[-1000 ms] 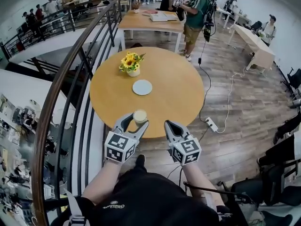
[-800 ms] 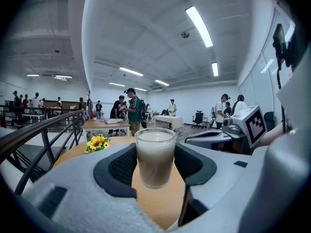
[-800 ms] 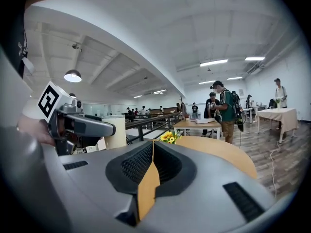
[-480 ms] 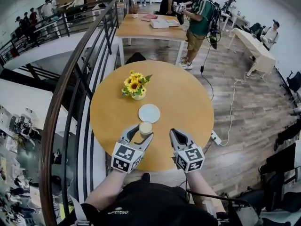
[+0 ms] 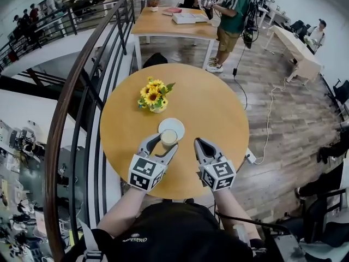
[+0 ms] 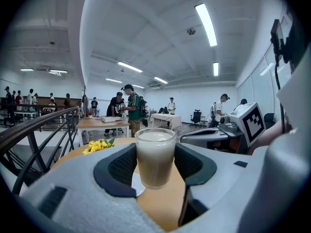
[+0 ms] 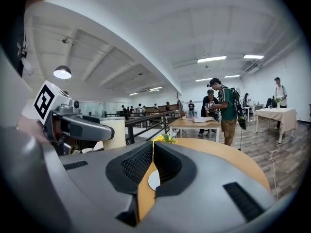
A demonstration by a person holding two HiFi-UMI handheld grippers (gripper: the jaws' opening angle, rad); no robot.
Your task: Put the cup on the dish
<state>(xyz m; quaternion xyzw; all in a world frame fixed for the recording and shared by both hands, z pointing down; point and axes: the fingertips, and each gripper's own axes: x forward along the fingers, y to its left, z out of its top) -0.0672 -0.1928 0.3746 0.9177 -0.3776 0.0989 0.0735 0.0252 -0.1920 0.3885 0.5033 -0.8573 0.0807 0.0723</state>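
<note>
Two hand-held grippers hover over the round desk (image 5: pixel 218 105). The left hand-held gripper (image 5: pixel 164 142) grips the upright cup (image 6: pixel 155 155) of milky drink at the near edge of the white dish (image 5: pixel 178 123); contact with the dish cannot be told. The right hand-held gripper (image 5: pixel 199 143), just right of the dish, is clenched and empty. Sunflowers (image 5: pixel 152 95) stand beyond the dish.

You have a black railing (image 6: pixel 39 122) left of your left gripper (image 5: pixel 162 143), a long wooden table (image 5: pixel 174 25) ahead on plank flooring (image 5: pixel 272 91), strip lights (image 6: pixel 206 23) overhead.
</note>
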